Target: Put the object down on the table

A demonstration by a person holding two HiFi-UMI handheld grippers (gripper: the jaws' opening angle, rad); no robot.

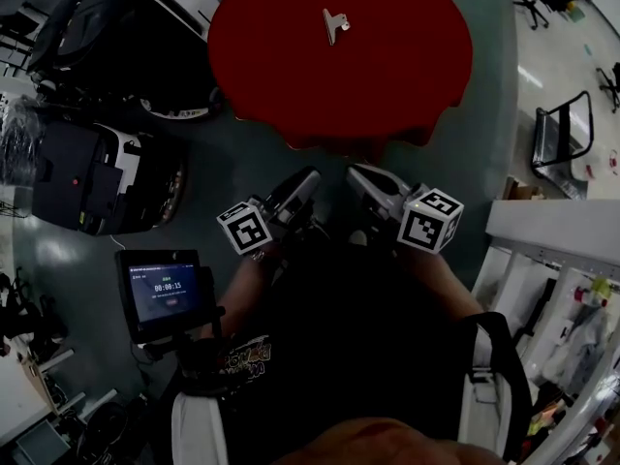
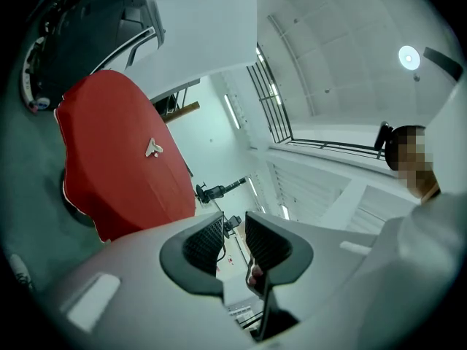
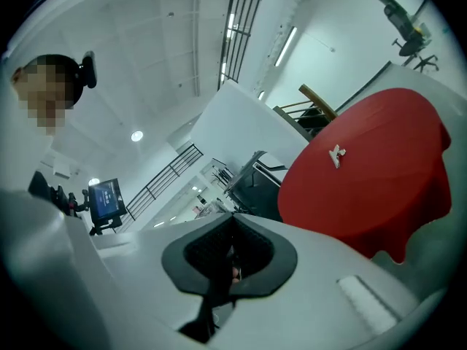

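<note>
**Clip down, both tongs clear of the counter**

The metal clip [image 1: 335, 25] lies flat on the red cloth, roughly mid-top of the round counter [image 1: 281, 76] and well in from its near edge. Nothing touches it. By my reading the put-down is done: the object rests on its own.

Both tools hang low by the person's torso, well apart from the counter's near edge. Left tongs [image 2: 233, 232]: pads apart by a narrow gap, only the room's background showing through, nothing held. Right tongs [image 3: 232, 252]: pads pressed together, nothing between them either.

What's next? Little, I'd say. The main thing is to keep both tools off the cloth so the clip isn't nudged. A fresh pick would need a long reach forward to the counter's middle.

Now the views. The head view gives the layout: clip, counter, both marker cubes, and a small timer screen [image 1: 165, 294] down at the left. It can't settle the pads, though. The two gripper views do that, one gap and one closed pair. Each also catches the clip from the side as a pale speck on the red top, above the cloth's draped hem.
</note>
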